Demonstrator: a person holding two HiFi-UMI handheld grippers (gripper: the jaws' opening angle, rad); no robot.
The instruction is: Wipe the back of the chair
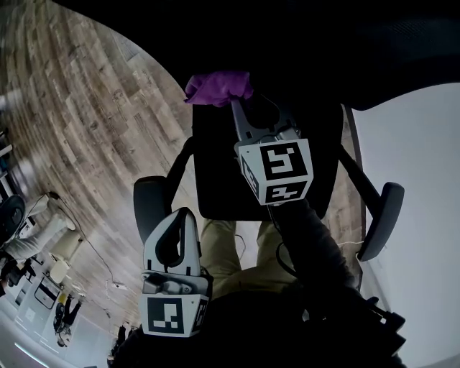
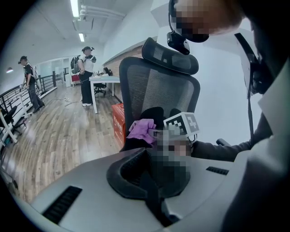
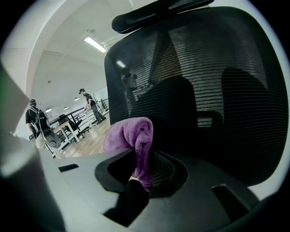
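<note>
The right gripper point(image 3: 141, 176) is clenched on a purple cloth point(image 3: 130, 135). Its jaws are pressed together with the cloth pinched between them, and the loose part of the cloth folds over their tips. The cloth stands right before the black mesh back of the chair point(image 3: 217, 90), near the lower edge of that back. Whether it really touches the mesh, I cannot tell. The left gripper point(image 2: 146, 165) has its jaws closed on each other with nothing between them, and it is held apart from the chair.

The head view shows both grippers from above. The right one is reached far forward, and the left one is nearer to the person's body, close to an armrest point(image 1: 151, 205). Only the left gripper view shows the whole chair upright with its headrest point(image 2: 170, 56), and a red box point(image 2: 117, 118) behind it.

The floor point(image 1: 79, 129) is of wood planks. The room has a white wall point(image 2: 217, 90) and long ceiling lamps point(image 2: 74, 9). Far away, people point(image 2: 86, 74) stand at a white table point(image 2: 104, 80).
</note>
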